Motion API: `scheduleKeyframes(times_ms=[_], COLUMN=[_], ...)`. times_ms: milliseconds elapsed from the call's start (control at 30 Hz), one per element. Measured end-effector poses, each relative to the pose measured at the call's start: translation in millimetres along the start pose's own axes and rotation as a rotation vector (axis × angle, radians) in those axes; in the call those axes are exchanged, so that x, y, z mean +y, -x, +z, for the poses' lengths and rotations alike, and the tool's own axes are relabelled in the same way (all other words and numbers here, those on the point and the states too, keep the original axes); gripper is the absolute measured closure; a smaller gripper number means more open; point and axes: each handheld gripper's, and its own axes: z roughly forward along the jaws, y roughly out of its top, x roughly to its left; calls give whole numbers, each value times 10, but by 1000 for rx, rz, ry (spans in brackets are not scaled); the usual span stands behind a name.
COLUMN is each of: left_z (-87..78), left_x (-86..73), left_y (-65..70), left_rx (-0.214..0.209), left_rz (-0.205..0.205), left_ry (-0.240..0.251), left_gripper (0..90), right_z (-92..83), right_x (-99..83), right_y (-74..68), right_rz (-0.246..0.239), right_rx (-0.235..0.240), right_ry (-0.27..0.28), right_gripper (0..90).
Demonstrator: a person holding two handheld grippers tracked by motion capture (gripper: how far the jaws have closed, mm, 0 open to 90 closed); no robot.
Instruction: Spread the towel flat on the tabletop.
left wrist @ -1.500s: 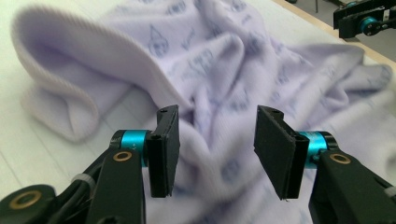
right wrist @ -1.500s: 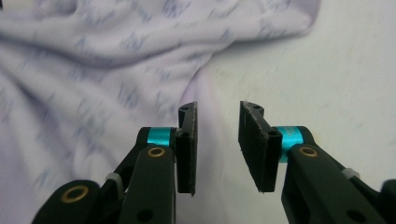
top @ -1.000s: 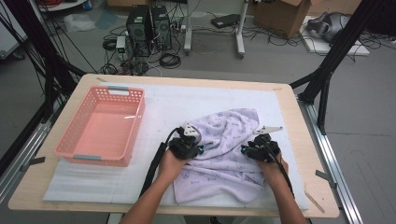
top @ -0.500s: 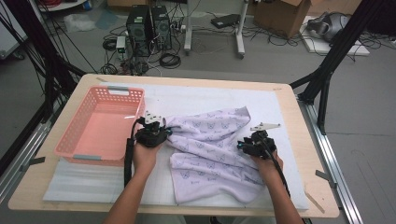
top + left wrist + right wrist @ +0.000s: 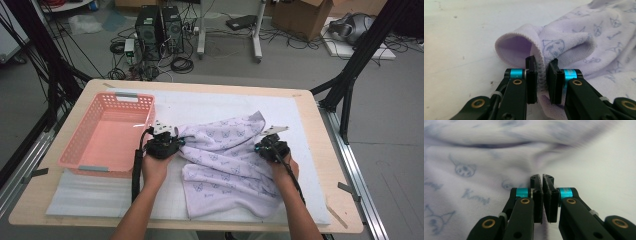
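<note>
A pale lilac cloth garment printed with small blue cartoon faces [image 5: 227,160] lies spread and rumpled across the middle of the high view, on the white padded sheet [image 5: 210,107] that covers the light wooden table [image 5: 320,120]. To the left of centre sits a salmon-pink plastic basket with a perforated wall [image 5: 107,135], its near right corner just beside the left gripper [image 5: 167,142].

The left gripper grips the garment's left end: in the left gripper view [image 5: 541,75] its black jaws are closed onto a ribbed hem, with a cuff-like opening of the cloth curling up just behind them.

The right gripper [image 5: 267,145] sits at the garment's right edge, right of centre in the high view. In the right gripper view [image 5: 542,195] its jaws are pressed almost together; they appear to pinch a thin fold of the lilac fabric, though the cloth between them is hard to make out.

Both forearms enter from the bottom of the high view.
</note>
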Motion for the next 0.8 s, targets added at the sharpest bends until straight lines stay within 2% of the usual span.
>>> scheduleKeyframes(times_ms=[133,200,233,267,300,367,433,500,567,633,667,800], left_z=[77,159,190,210,210,169,89,-4,-77,-134,-152,-195], left_x=[-1,1,3,11,15,29,30,16,1,-38,-60,-179], left_y=[12,75,104,138,159,167,170,174,198,238,262,355], left_rx=[-28,-33,-32,-28,-29,-54,-68,-85,-111,-142,-160,-203], left_rz=[-45,-32,-23,-11,-18,-34,-12,17,33,44,53,86], left_ry=[34,43,40,44,59,65,62,64,55,49,24,-47], left_gripper=[791,772,733,695,628,518,437,415,397,398,398,397], right_z=[-63,-94,-114,-119,-125,-142,-198,-275,-353,-443,-488,-639], right_x=[-13,-1,19,31,39,34,1,-51,-115,-179,-213,-371], right_y=[264,350,381,387,390,395,395,400,419,434,440,409], right_rz=[61,91,102,108,127,140,133,128,129,137,149,135], right_rx=[-110,-164,-211,-232,-238,-212,-181,-153,-110,-87,-62,-7], right_ry=[37,77,99,107,121,129,150,176,196,208,212,200], right_gripper=[871,871,869,867,856,834,799,760,736,712,707,646])
